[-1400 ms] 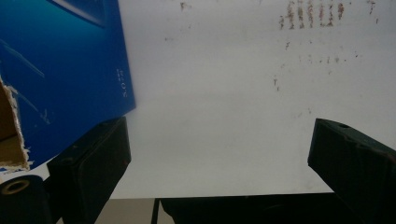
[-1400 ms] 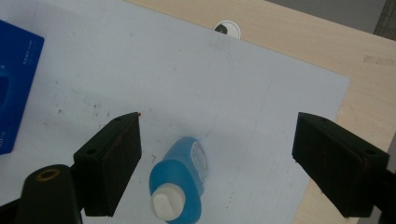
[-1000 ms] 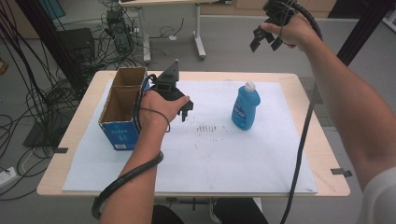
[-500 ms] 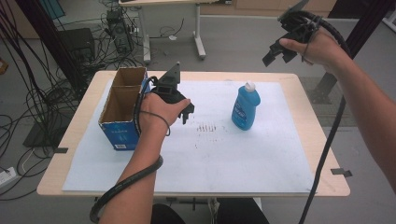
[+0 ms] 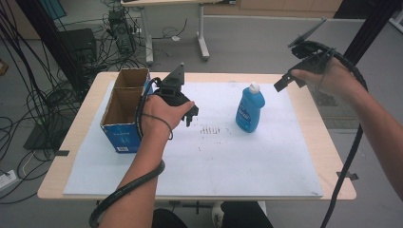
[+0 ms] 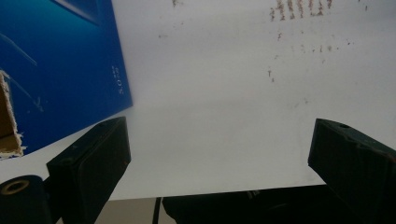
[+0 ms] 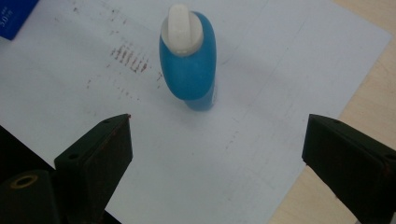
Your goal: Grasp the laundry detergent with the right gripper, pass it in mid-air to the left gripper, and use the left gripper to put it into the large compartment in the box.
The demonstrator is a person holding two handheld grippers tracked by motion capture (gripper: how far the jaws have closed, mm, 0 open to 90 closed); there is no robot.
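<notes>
Blue bottle (image 5: 250, 112) upright on sheet (image 5: 266, 166); right gripper (image 5: 289, 80) above-right of bottle, jaws spread, just opening, nothing between. Left gripper (image 5: 192, 115) left of bottle, spread, empty.

Bright, even light from above. Soft, small shadow under the blue bottle (image 7: 189, 60) on the white sheet (image 5: 266, 161). Blurry and dark up close on the black jaws. A bit fuzzy everywhere, no glare.
</notes>
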